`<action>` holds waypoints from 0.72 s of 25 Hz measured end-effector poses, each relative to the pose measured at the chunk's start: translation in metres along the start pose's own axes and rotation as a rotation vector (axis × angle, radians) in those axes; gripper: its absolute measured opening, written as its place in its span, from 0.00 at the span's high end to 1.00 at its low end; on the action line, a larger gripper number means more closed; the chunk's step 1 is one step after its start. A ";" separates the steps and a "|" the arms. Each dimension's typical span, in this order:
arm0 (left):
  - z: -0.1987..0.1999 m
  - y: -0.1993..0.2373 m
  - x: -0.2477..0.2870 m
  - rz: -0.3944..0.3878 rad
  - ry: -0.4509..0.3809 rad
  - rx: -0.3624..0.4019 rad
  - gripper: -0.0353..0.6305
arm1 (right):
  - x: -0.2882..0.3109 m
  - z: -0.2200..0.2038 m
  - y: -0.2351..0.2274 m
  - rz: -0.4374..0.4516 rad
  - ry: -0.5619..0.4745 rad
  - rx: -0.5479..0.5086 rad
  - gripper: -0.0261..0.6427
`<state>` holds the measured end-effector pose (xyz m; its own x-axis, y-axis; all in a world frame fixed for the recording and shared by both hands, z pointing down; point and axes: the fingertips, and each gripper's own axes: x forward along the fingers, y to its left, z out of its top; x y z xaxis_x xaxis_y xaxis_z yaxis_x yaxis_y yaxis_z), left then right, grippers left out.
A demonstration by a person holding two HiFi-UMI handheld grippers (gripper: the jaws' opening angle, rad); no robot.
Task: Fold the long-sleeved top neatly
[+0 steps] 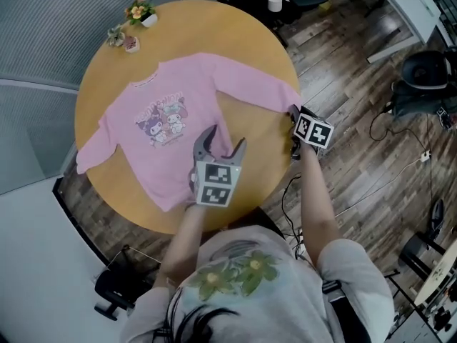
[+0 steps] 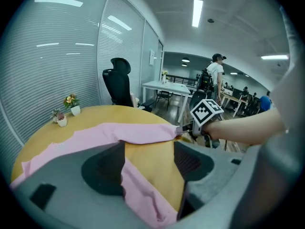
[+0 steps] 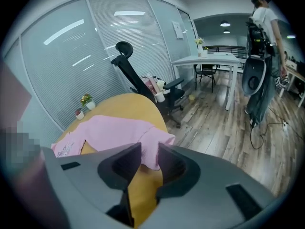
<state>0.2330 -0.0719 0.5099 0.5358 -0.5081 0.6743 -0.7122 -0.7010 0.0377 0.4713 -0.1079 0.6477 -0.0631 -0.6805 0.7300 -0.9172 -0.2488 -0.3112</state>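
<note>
In the head view, a pink long-sleeved top (image 1: 171, 120) is seen spread flat, print side up, on a round wooden table (image 1: 243, 27). Its sleeves are stretched out to either side. Two small potted plants (image 1: 141, 11) are set at the far edge of the table, clear of the garment. The left gripper (image 1: 224, 140) is held over the near side corner of the hem. The right gripper (image 1: 293, 114) is placed at the sleeve cuff (image 1: 285, 98), by the table's rim.

In the left gripper view, the left gripper's jaws are held wide apart. The edge of the top is draped along the inner face of one jaw, and bare tabletop is seen across the rest of the gap. Nothing is clamped.

In the right gripper view, the jaws are drawn partly together, with the cuff hanging between them. A gap is still left below it, so a firm pinch is not shown. A black office chair (image 3: 138, 80) is seen beyond the table.
</note>
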 end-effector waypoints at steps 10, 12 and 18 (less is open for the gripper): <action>-0.011 0.031 -0.001 -0.009 0.011 -0.035 0.48 | -0.017 0.024 0.018 -0.007 -0.051 -0.050 0.91; -0.014 0.041 -0.006 -0.001 0.007 -0.051 0.48 | -0.025 0.034 0.028 -0.009 -0.076 -0.084 0.91; -0.024 0.078 -0.028 0.030 -0.015 -0.112 0.48 | -0.053 0.076 0.066 -0.009 -0.178 -0.190 0.91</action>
<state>0.1516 -0.1004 0.5110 0.5197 -0.5362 0.6651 -0.7739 -0.6252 0.1007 0.4441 -0.1405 0.5419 0.0002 -0.7936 0.6084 -0.9759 -0.1330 -0.1731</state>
